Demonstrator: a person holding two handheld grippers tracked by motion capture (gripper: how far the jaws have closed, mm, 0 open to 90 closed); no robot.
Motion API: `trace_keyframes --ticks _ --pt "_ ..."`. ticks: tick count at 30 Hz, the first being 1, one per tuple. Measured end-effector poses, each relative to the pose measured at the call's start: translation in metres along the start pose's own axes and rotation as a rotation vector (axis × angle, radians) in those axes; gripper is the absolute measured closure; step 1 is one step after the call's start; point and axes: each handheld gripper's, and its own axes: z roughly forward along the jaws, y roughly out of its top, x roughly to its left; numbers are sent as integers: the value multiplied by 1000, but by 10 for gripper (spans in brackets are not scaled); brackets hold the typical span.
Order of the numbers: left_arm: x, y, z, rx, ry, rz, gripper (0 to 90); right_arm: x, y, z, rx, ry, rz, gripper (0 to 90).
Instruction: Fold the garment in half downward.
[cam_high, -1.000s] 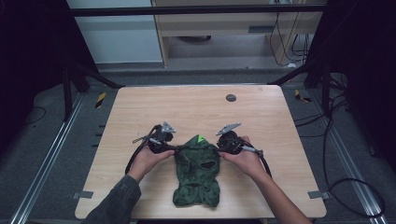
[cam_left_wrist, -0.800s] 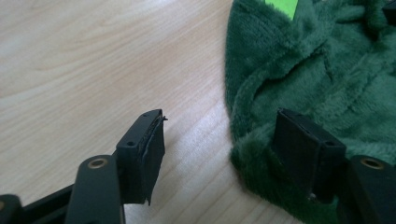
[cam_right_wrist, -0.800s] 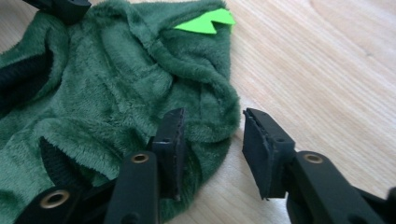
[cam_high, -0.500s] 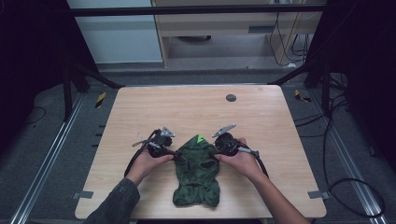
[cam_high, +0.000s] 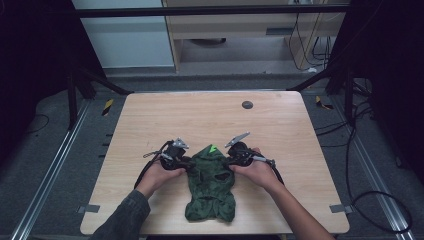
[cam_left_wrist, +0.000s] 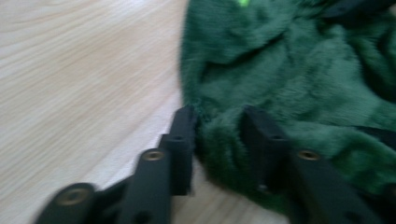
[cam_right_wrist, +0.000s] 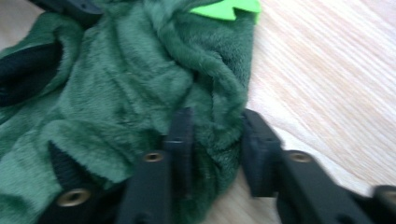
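A dark green fleece garment (cam_high: 212, 187) lies flat on the wooden table (cam_high: 200, 120), with a bright green tab (cam_high: 213, 148) at its far end. My left gripper (cam_high: 191, 164) is at the garment's upper left edge. Its jaws have just been closing, and a fold of fleece (cam_left_wrist: 289, 70) is pinched between them at my left gripper (cam_left_wrist: 217, 128). My right gripper (cam_high: 228, 163) is at the upper right edge. Its jaws have also just been closing, and my right gripper (cam_right_wrist: 215, 128) presses a thick fold of the fleece (cam_right_wrist: 116, 79) below the tab (cam_right_wrist: 226, 8).
A small dark round disc (cam_high: 247, 104) sits near the table's far edge. Grey tape strips (cam_high: 87, 208) mark the front corners. Black frame posts and cables (cam_high: 380, 200) surround the table on the floor.
Both hands have stayed at the garment's upper sides. The grippers sit a touch closer against the fleece than before.
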Motion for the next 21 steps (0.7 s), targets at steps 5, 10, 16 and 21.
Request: trace_keyframes --ticks 5,10,16,21 --pt "-2 1 -1 3 -19 0 786 3 4 0 27 14 -23 839" --pt "-5 8 -8 9 -1 25 823 4 10 -8 31 6 -53 848" --pt "-7 21 -22 -25 17 45 829 3 20 -26 9 0 -78 851" --pt "-7 37 -36 -56 42 67 829 0 32 -44 -22 -21 -102 853"
